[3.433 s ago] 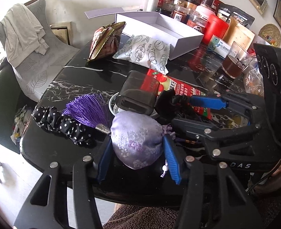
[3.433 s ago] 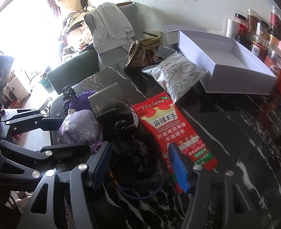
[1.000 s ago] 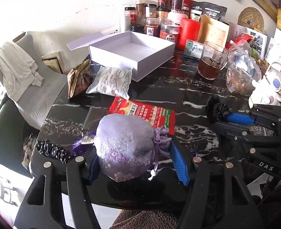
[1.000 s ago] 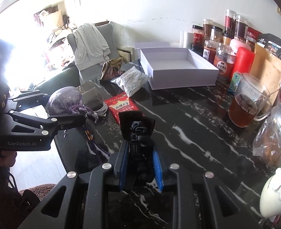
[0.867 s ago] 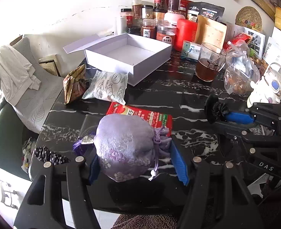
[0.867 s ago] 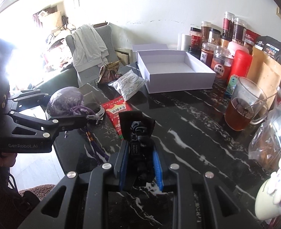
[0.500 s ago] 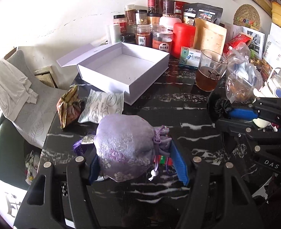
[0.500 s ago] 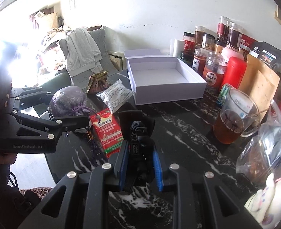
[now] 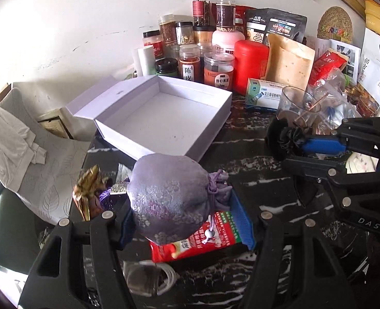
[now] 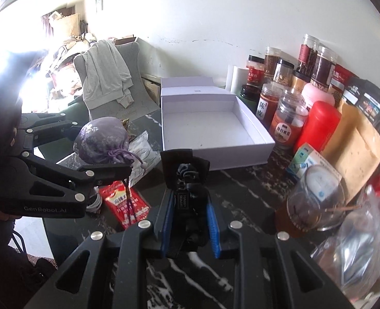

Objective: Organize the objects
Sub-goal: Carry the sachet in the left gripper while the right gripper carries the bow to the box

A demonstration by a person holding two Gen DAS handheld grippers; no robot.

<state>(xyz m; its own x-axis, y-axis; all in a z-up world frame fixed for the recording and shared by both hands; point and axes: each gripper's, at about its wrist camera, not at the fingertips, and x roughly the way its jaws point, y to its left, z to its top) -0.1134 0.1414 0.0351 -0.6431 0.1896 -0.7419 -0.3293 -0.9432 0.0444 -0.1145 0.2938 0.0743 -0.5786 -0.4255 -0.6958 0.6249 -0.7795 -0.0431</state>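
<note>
My left gripper (image 9: 187, 215) is shut on a purple brocade drawstring pouch (image 9: 171, 198) and holds it above the black marble table, just short of the open white box (image 9: 164, 118). The pouch also shows in the right wrist view (image 10: 101, 139). My right gripper (image 10: 190, 216) is shut on a black fabric item with a small tag (image 10: 187, 180), held above the table in front of the box (image 10: 210, 126). The box is empty, its lid folded back.
A red snack packet (image 9: 202, 237), a white patterned packet (image 10: 141, 152), a gold pouch (image 9: 88, 193) and a white cable (image 9: 159, 273) lie on the table (image 9: 241, 164). Jars (image 9: 218, 69), a red canister (image 9: 250, 64), a tea glass (image 10: 316, 206) and bags crowd the back and right.
Both grippers have moved forward toward the white box, carrying the pouch and the black item. The box now looks larger and closer.
</note>
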